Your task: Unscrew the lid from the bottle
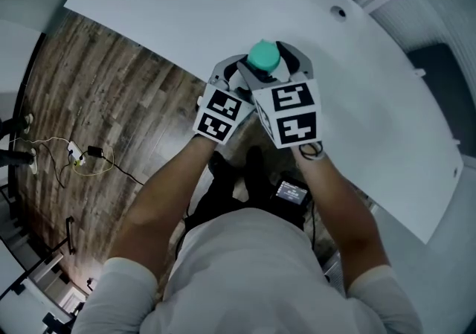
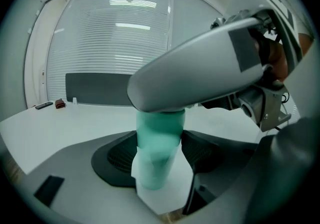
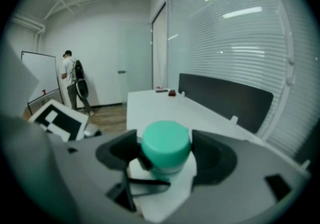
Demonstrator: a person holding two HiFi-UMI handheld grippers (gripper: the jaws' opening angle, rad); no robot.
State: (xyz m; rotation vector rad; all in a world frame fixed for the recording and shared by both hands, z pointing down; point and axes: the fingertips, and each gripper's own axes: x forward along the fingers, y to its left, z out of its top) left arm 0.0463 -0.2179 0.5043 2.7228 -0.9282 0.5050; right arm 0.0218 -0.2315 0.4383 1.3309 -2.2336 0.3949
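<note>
A mint-green bottle (image 2: pixel 157 148) stands upright at the near edge of the white table (image 1: pixel 223 5), topped by a rounded green lid (image 1: pixel 264 56). My left gripper (image 2: pixel 157 157) has the bottle's body between its dark pads, which both touch its sides. My right gripper (image 3: pixel 165 157) comes in from above and sits around the lid (image 3: pixel 166 143), its pads against both sides. In the left gripper view the right gripper's grey finger (image 2: pixel 195 81) crosses over the bottle and hides the lid. The bottle's base is hidden in the head view.
Wooden floor with cables (image 1: pixel 82 158) lies left of the table. A dark panel (image 3: pixel 225 98) runs along the table's far side before the window blinds. Small items (image 3: pixel 165 91) sit at the table's far end. A person (image 3: pixel 72 81) stands by a whiteboard (image 3: pixel 37 76).
</note>
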